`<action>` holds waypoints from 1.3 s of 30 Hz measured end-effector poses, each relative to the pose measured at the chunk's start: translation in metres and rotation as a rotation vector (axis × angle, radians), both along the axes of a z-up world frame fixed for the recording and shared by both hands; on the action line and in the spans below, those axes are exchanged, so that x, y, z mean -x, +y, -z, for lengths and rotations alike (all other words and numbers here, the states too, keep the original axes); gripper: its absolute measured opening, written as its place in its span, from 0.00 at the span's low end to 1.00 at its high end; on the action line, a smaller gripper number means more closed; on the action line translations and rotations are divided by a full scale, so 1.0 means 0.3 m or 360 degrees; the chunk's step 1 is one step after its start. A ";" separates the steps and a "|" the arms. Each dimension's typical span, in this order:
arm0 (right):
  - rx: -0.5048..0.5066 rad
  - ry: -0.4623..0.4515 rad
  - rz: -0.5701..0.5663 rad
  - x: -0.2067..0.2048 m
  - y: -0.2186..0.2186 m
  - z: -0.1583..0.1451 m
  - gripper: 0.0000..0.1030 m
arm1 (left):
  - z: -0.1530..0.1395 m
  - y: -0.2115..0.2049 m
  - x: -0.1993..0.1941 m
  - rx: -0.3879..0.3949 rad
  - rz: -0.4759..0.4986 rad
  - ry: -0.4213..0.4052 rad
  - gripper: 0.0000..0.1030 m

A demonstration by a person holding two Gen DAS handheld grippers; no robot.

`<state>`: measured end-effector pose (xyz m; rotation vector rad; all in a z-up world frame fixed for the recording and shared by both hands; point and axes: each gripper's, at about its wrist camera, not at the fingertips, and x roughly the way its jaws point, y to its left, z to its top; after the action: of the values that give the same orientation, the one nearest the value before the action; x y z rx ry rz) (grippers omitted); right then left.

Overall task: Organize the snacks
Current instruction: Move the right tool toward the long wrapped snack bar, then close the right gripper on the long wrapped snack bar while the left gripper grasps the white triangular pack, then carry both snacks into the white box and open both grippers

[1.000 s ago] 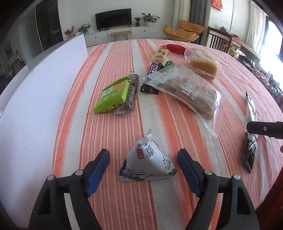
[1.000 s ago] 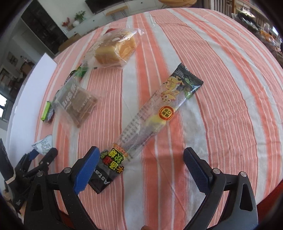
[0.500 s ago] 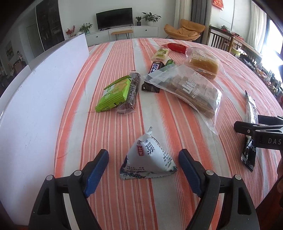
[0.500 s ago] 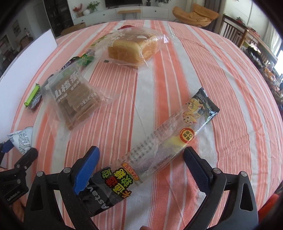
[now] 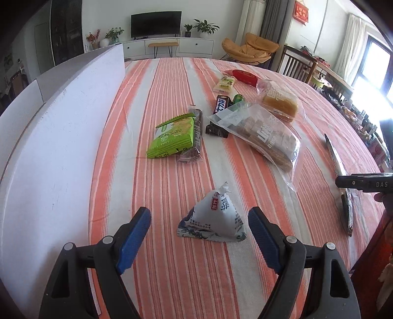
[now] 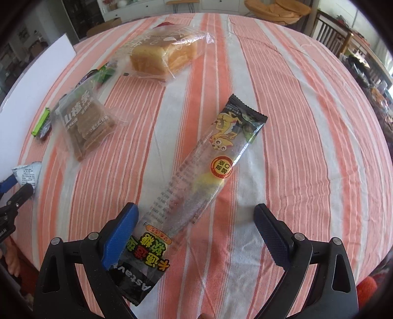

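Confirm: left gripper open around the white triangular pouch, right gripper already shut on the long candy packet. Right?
Not quite. The right gripper is open, not shut: the right wrist view shows its jaws standing wide with the long candy packet lying loose between them. The left gripper is open around the white triangular pouch, as stated.

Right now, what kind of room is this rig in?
Most likely a home living and dining room: a television on a low white cabinet, an orange lounge chair, and snacks spread over a striped tablecloth.
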<state>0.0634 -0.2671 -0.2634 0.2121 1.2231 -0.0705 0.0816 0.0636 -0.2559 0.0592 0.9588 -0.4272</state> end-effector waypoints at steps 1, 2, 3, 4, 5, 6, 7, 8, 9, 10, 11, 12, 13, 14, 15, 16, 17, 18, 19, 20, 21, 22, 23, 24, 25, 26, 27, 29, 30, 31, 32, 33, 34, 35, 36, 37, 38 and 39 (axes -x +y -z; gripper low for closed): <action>-0.0070 0.0012 0.0046 0.002 -0.028 -0.006 0.94 | -0.005 -0.003 0.003 0.0025 0.0027 -0.0002 0.79; -0.0134 0.0023 0.0082 0.006 -0.048 -0.010 0.94 | -0.007 -0.011 0.007 0.0034 0.0055 -0.0005 0.79; -0.0187 0.0031 0.0107 0.011 -0.060 -0.010 0.94 | -0.005 -0.026 0.013 0.0024 0.0082 -0.0012 0.79; -0.0223 0.0041 0.0128 0.016 -0.067 -0.009 0.94 | 0.000 -0.047 0.021 -0.0006 0.0109 -0.0020 0.79; -0.0217 0.0044 0.0134 0.019 -0.062 -0.010 0.94 | 0.011 -0.072 0.028 -0.0058 0.0131 -0.0030 0.79; -0.0198 0.0047 0.0114 0.017 -0.046 -0.009 0.94 | 0.025 -0.095 0.032 -0.0118 0.0140 -0.0038 0.79; -0.0164 0.0048 0.0073 0.014 -0.021 -0.009 0.95 | 0.039 -0.112 0.033 -0.0167 0.0135 -0.0041 0.79; -0.0108 0.0047 0.0023 0.009 0.016 -0.008 0.95 | 0.051 -0.122 0.031 -0.0198 0.0120 -0.0042 0.79; -0.0060 0.0040 -0.0038 0.004 0.049 -0.004 0.94 | 0.057 -0.123 0.025 -0.0200 0.0099 -0.0056 0.80; 0.0001 0.0024 -0.0097 0.000 0.080 -0.002 0.94 | 0.056 -0.117 0.022 -0.0181 0.0081 -0.0055 0.79; 0.0056 0.0011 -0.0131 0.000 0.102 -0.001 0.91 | 0.053 -0.110 0.019 -0.0167 0.0063 -0.0059 0.67; 0.0117 -0.0009 -0.0135 0.005 0.112 -0.004 0.83 | 0.046 -0.100 0.018 -0.0151 0.0049 -0.0078 0.53; 0.0200 -0.0054 -0.0139 0.013 0.115 -0.017 0.70 | 0.040 -0.090 0.014 -0.0115 0.0055 -0.0068 0.49; 0.0188 -0.0083 -0.0133 0.018 0.104 -0.028 0.30 | 0.035 -0.075 0.010 -0.0060 0.0047 -0.0054 0.47; 0.0128 -0.0067 -0.0105 0.018 0.081 -0.029 0.19 | 0.028 -0.058 0.010 0.0000 0.0030 -0.0051 0.46; 0.0076 -0.0068 -0.0077 0.018 0.058 -0.034 0.18 | 0.023 -0.048 0.006 0.0039 0.0017 -0.0048 0.44; 0.0051 -0.0076 -0.0057 0.021 0.040 -0.042 0.15 | 0.016 -0.041 0.005 0.0068 0.0006 -0.0051 0.43; 0.0010 -0.0104 -0.0038 0.029 0.021 -0.056 0.14 | 0.007 -0.035 0.006 0.0100 -0.0003 -0.0059 0.43; -0.0062 -0.0142 -0.0024 0.042 -0.008 -0.078 0.14 | -0.001 -0.030 0.008 0.0129 -0.0008 -0.0068 0.43; -0.0124 -0.0170 -0.0003 0.052 -0.028 -0.097 0.13 | -0.009 -0.025 0.009 0.0151 -0.0015 -0.0075 0.42; -0.0179 -0.0199 0.0018 0.058 -0.042 -0.113 0.13 | -0.018 -0.020 0.011 0.0177 -0.0024 -0.0081 0.42; -0.0230 -0.0227 0.0028 0.062 -0.052 -0.125 0.13 | -0.025 -0.014 0.012 0.0207 -0.0029 -0.0081 0.43; -0.0240 -0.0226 0.0027 0.063 -0.061 -0.129 0.13 | -0.029 -0.010 0.012 0.0229 -0.0035 -0.0075 0.42; -0.0225 -0.0214 0.0027 0.064 -0.062 -0.127 0.13 | -0.035 -0.007 0.015 0.0250 -0.0044 -0.0068 0.42; -0.0231 -0.0206 0.0034 0.065 -0.063 -0.124 0.13 | -0.040 -0.004 0.017 0.0269 -0.0048 -0.0062 0.42; -0.0275 -0.0194 0.0044 0.062 -0.066 -0.116 0.13 | -0.049 -0.002 0.022 0.0284 -0.0053 -0.0065 0.42; -0.0348 -0.0186 0.0054 0.059 -0.070 -0.110 0.13 | -0.063 -0.001 0.029 0.0288 -0.0057 -0.0077 0.42; -0.0518 -0.0198 0.0070 0.068 -0.074 -0.103 0.13 | -0.104 0.005 0.044 0.0316 -0.0065 -0.0101 0.42; -0.0571 -0.0207 0.0072 0.073 -0.066 -0.102 0.13 | -0.133 0.012 0.051 0.0350 -0.0071 -0.0113 0.42; -0.0609 -0.0217 0.0069 0.072 -0.055 -0.107 0.13 | -0.165 0.023 0.055 0.0384 -0.0078 -0.0124 0.42; -0.0647 -0.0230 0.0060 0.074 -0.041 -0.118 0.13 | -0.197 0.037 0.058 0.0409 -0.0089 -0.0138 0.42; -0.0683 -0.0242 0.0048 0.067 -0.023 -0.132 0.14 | -0.230 0.056 0.061 0.0428 -0.0105 -0.0158 0.42; -0.0715 -0.0255 0.0030 0.057 -0.001 -0.150 0.14 | -0.269 0.083 0.058 0.0444 -0.0132 -0.0180 0.42; -0.0739 -0.0270 0.0003 0.042 0.030 -0.174 0.14 | -0.301 0.116 0.058 0.0456 -0.0165 -0.0201 0.42; -0.0755 -0.0284 -0.0032 0.023 0.070 -0.202 0.14 | -0.332 0.158 0.055 0.0467 -0.0211 -0.0224 0.42; -0.0767 -0.0300 -0.0075 0.001 0.112 -0.231 0.14 | -0.359 0.205 0.050 0.0471 -0.0264 -0.0244 0.42; -0.0784 -0.0320 -0.0128 -0.025 0.159 -0.268 0.14 | -0.382 0.259 0.042 0.0471 -0.0326 -0.0261 0.42; -0.0802 -0.0339 -0.0182 -0.053 0.212 -0.303 0.14 | -0.403 0.322 0.033 0.0467 -0.0400 -0.0279 0.42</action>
<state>0.0792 -0.2034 -0.1726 0.5724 1.0205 0.3558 0.0717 0.1601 -0.1351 -0.2833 0.7123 -0.3207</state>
